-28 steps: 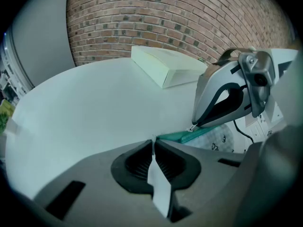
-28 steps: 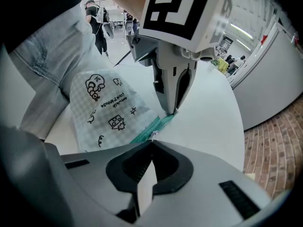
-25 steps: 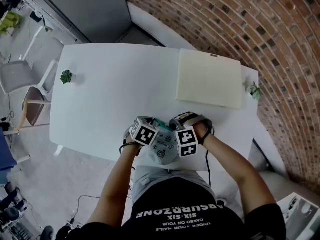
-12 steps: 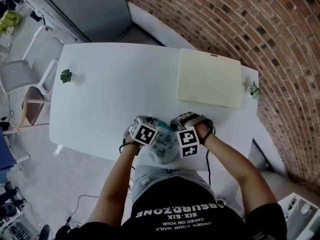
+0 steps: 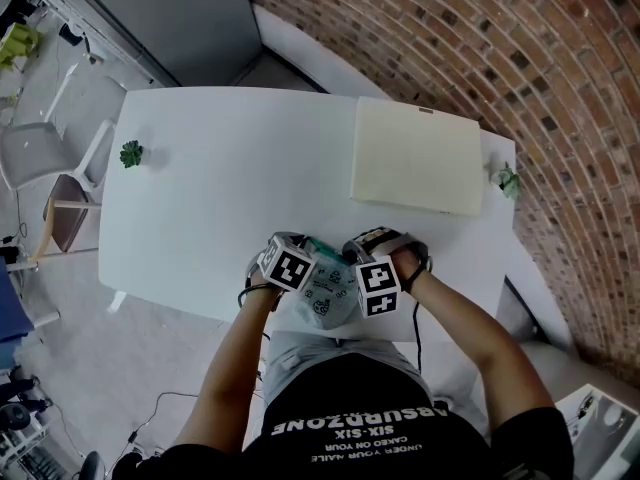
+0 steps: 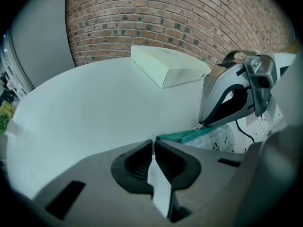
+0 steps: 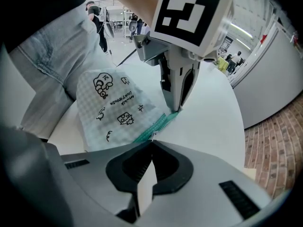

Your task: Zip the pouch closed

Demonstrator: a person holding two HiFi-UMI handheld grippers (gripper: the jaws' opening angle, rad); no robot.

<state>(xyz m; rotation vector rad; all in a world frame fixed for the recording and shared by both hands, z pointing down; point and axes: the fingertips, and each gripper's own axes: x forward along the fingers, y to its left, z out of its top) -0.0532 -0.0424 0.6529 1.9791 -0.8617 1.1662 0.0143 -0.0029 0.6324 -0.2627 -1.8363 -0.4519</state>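
**Left gripper** (image 6: 154,140): jaws almost together, tips pinching one end of the green zipper edge (image 7: 154,126) of the pouch (image 7: 113,110). Points steeply down.

**Right gripper** (image 7: 152,142): jaws closed, tips nipping the same zipper edge a little way along from the left gripper (whether on the pull tab or only on the tape cannot be told).

**Pouch**: pale checked fabric, lying at the near edge of the white table (image 5: 220,188), between the two grippers and partly over the edge towards the person's lap.

**Writing**: pouch carries small black cartoon doodles and a line of lettering, too small to read. The person's black shirt (image 5: 360,418) shows white print, upside down in the head view; "SIX-SIX" is legible under a larger word.

**Also on table**: a flat cream box (image 5: 415,158), well apart from the pouch.
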